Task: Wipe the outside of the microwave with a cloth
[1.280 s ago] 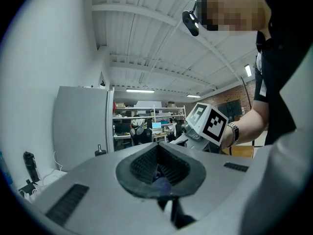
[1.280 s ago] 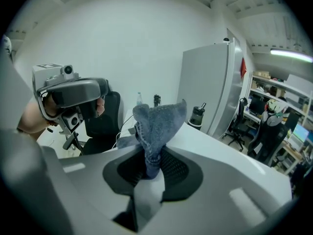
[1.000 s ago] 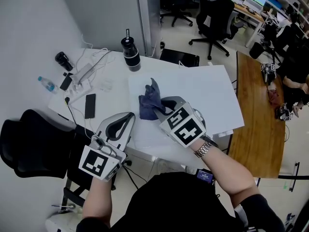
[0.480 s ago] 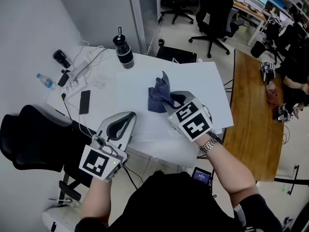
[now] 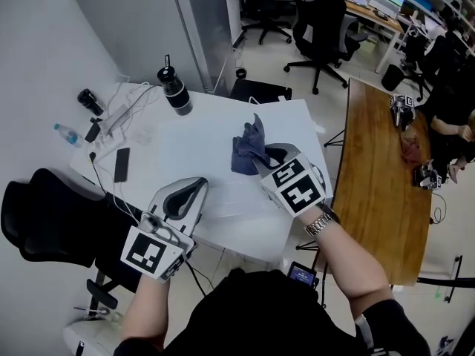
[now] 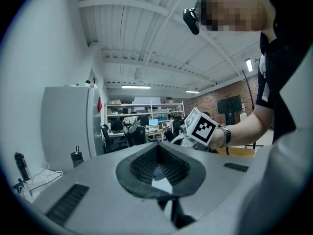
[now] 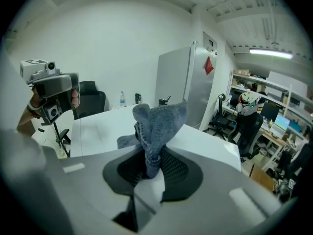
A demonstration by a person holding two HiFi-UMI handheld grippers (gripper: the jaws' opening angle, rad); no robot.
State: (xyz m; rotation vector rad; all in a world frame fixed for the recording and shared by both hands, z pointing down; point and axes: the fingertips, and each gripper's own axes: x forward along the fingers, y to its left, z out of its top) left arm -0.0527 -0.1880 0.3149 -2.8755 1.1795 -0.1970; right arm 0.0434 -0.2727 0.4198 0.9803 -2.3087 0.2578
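Observation:
A blue-grey cloth (image 5: pixel 248 149) sticks up from my right gripper (image 5: pixel 264 156), which is shut on it above the right part of the white table (image 5: pixel 200 136). In the right gripper view the cloth (image 7: pixel 157 124) stands bunched between the ribbed pads. My left gripper (image 5: pixel 196 185) hovers at the table's near edge, left of the right one, shut with nothing in it. In the left gripper view its pads (image 6: pixel 146 164) meet with nothing between them. No microwave shows in any view.
On the table's far left are a black tumbler (image 5: pixel 174 91), a phone (image 5: pixel 121 165), a water bottle (image 5: pixel 65 133) and a power strip with cables (image 5: pixel 119 113). A black chair (image 5: pixel 52 213) stands at the left, a wooden table (image 5: pixel 378 169) at the right, a grey cabinet (image 5: pixel 185 28) behind.
Both grippers have shifted rightward along the table; the table and its things have slid left in the head view. The cloth stays in the right gripper.

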